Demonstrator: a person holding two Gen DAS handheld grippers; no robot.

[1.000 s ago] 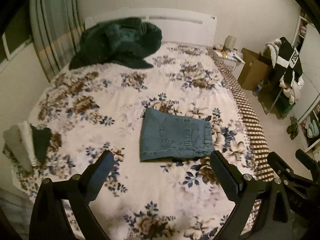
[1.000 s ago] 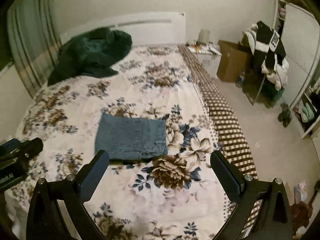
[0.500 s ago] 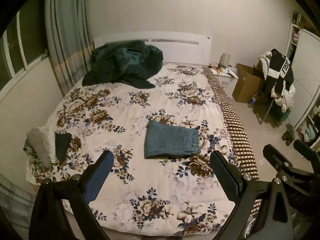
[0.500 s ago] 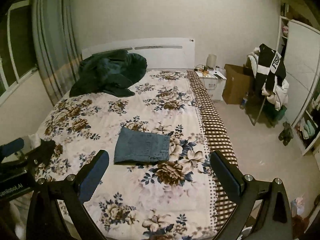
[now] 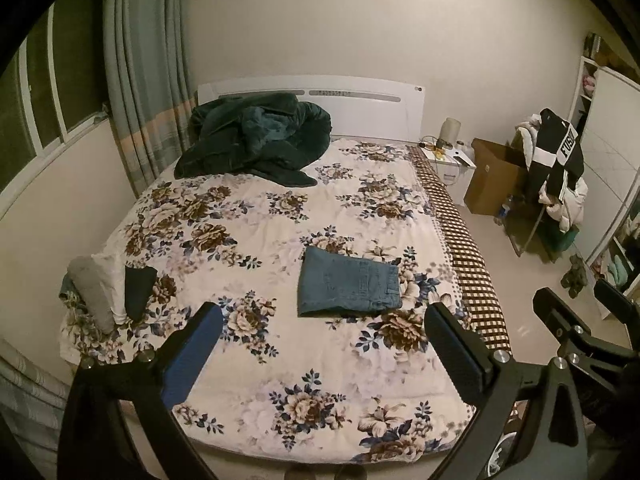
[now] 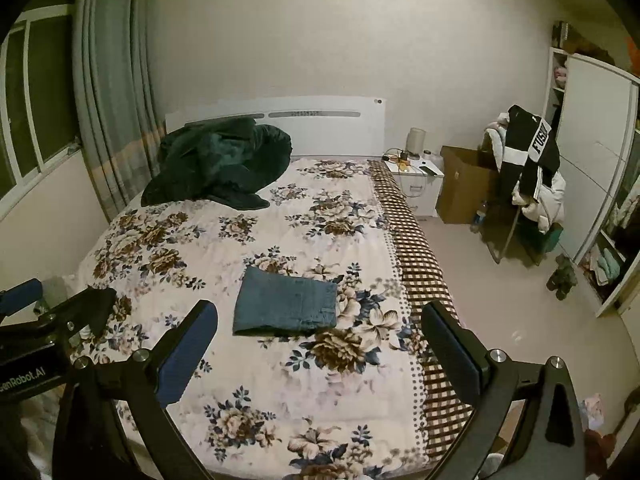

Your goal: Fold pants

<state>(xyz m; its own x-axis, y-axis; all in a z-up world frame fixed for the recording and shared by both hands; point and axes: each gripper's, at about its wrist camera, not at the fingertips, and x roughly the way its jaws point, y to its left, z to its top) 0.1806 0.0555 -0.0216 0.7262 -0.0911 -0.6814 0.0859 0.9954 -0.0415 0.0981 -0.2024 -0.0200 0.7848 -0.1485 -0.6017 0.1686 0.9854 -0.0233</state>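
Your left hand-held gripper [image 5: 320, 338] and right hand-held gripper [image 6: 320, 334] both gape wide, empty; the folded jeans [image 5: 349, 282] lie ahead on the bed [image 5: 248, 236], well apart. A hanging jacket [image 6: 530, 152] reads "FUS".

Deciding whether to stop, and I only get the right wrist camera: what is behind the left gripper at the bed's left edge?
Observer: A pile of folded clothes lies on the bed there.
Operator: How many pieces?
Observer: Three show side by side: grey, white and dark.
Operator: Is it near the jeans?
Observer: No, the folded jeans lie apart, mid-bed. The open left gripper holds nothing.
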